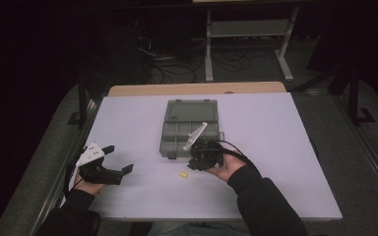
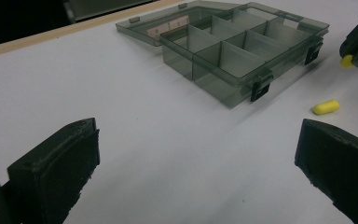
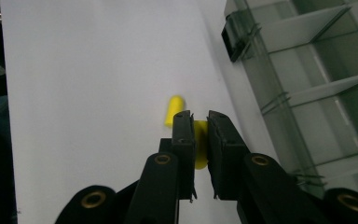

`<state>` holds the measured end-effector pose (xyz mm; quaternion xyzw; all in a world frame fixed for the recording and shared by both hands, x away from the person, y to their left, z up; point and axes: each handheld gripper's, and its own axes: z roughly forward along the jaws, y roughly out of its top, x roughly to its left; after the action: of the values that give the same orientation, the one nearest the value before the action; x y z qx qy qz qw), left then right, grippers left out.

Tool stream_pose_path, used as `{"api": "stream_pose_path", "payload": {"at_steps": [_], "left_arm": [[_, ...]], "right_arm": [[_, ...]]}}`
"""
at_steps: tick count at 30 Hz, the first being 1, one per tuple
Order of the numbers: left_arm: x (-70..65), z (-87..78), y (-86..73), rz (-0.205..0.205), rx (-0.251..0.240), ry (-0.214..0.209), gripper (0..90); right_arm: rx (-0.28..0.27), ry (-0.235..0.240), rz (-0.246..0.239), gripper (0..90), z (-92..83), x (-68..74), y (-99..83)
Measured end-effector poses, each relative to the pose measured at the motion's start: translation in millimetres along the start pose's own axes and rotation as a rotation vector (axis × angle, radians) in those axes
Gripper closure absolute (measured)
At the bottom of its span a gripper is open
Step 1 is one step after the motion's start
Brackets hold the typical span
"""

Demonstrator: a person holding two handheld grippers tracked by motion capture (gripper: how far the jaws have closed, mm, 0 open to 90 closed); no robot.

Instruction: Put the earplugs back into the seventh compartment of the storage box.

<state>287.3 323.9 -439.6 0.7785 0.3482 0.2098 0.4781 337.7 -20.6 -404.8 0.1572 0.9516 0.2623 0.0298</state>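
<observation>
A smoky clear compartment box (image 1: pixel 189 129) lies open mid-table, its lid folded flat behind it. In the right gripper view my right gripper (image 3: pixel 200 121) is shut on a small yellow foam plug (image 3: pixel 200 144), held just above the table beside the box's front left corner (image 3: pixel 235 39). A second yellow plug (image 3: pixel 174 109) lies on the white surface just beyond the held one. In the high view the right gripper (image 1: pixel 193 165) hovers at the box's near edge, with the loose plug (image 1: pixel 182 174) to its left. My left gripper (image 1: pixel 119 158) rests at the table's left, open and holding nothing.
In the left gripper view the box's compartments (image 2: pixel 242 46) look bare, its two black latches facing me. The loose plug (image 2: pixel 326 107) lies near the right jaw. The white tabletop (image 1: pixel 275 162) is bordered by a dark floor, and a metal rack (image 1: pixel 248 29) stands behind.
</observation>
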Motion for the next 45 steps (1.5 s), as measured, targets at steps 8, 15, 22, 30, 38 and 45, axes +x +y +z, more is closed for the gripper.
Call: {"api": "stream_pose_path", "payload": {"at_steps": [8,15,22,30,38,45], "left_arm": [[0.0,0.5,-0.1,0.0,0.003,-0.001,0.0],[-0.1,0.5,-0.1,0.001,0.004,-0.002,0.0],[-0.1,0.2,-0.1,-0.001,0.001,-0.003,0.0],[-0.2,0.0,-0.2,-0.003,0.001,-0.004,0.0],[0.3,0.2,-0.4,-0.005,0.0,-0.007,0.0],[0.3,0.3,-0.4,-0.006,0.0,-0.009,0.0]], "right_arm": [[0.0,-0.017,-0.01,80.4,-17.7,-6.6,9.7],[-0.013,-0.041,-0.019,80.5,-36.7,-15.4,21.9],[0.021,-0.055,-0.03,80.4,-37.9,-28.1,32.4],[0.005,-0.066,0.001,80.5,-35.9,-49.0,36.1],[-0.007,-0.094,0.042,80.8,-26.5,-68.2,32.7],[0.041,-0.105,0.08,80.8,-8.7,-81.1,31.5]]}}
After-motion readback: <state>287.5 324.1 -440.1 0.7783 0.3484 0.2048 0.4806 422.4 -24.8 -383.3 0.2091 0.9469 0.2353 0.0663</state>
